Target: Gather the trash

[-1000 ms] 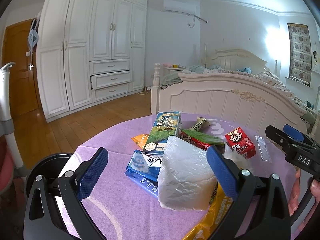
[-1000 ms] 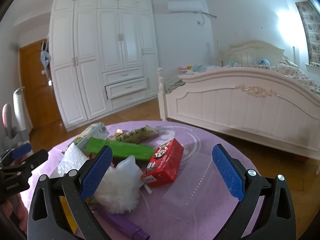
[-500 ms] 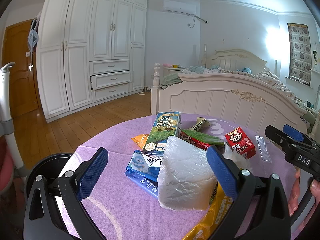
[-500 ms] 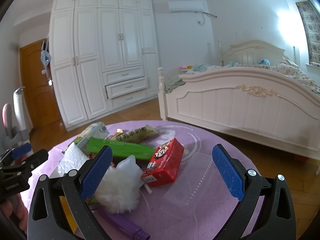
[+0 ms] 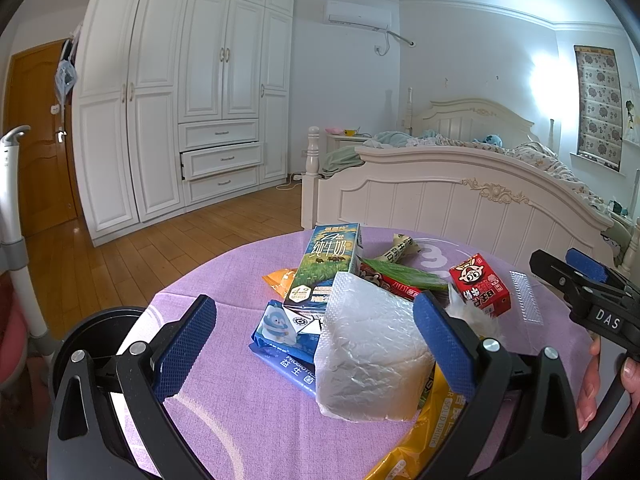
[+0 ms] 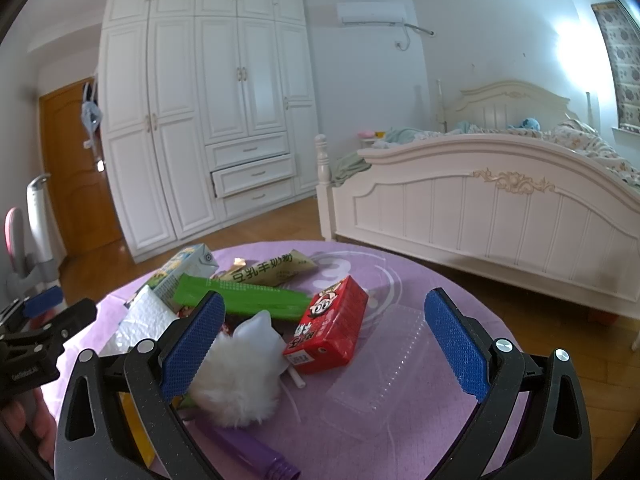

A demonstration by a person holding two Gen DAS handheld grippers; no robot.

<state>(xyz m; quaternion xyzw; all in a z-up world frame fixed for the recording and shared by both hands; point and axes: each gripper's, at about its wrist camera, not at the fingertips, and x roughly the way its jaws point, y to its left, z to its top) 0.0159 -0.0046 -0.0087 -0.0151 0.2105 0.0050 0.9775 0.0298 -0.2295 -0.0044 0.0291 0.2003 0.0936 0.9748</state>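
Left wrist view shows us one milk carton (image 5: pixel 326 266), one red juice box (image 5: pixel 480 289), both tools (image 5: pixel 314 346) (image 6: pixel 326 344) wide open, empty, unmoved since before.

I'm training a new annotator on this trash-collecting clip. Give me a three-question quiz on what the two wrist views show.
1. True or false: the left tongs are shut on the bubble-wrap bundle.
2. Multiple choice: which item lies nearest the right tongs? A) the red drink carton B) the milk carton C) the blue wrapper
3. Fill in: the trash lies on a table with a ____ cloth.

Key: 1 false, both tongs are open and hold nothing; 2 A; 3 purple.
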